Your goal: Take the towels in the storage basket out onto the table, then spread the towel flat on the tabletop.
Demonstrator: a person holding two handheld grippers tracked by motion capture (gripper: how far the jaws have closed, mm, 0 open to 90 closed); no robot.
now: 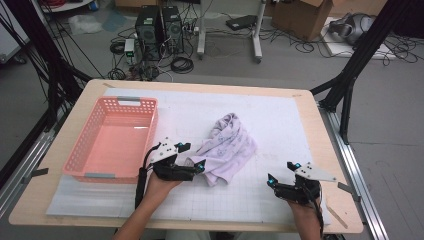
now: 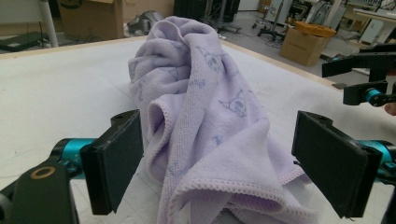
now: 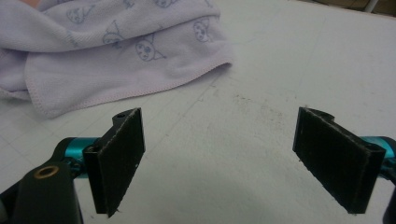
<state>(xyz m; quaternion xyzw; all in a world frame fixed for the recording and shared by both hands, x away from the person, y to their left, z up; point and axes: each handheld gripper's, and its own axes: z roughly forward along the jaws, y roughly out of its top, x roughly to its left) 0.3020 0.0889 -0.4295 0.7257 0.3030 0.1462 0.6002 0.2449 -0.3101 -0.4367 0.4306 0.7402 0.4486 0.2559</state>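
The crumpled lilac towel (image 1: 226, 147), lying mid-table right of the pink basket (image 1: 116, 137), is being straddled by the left gripper (image 2: 217, 168), released wide, seemingly for a grasp, while the right gripper (image 3: 233, 161) is being held open nearby.

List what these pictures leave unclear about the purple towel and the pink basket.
- Towel: left gripper view, the near hem runs off the bottom edge; its own folds hide the far side.
- Towel, right gripper view: the top and left edges cut it off.
- Pink basket: high view, the left gripper covers its near right corner.
- Towel print: high view, too small to read.
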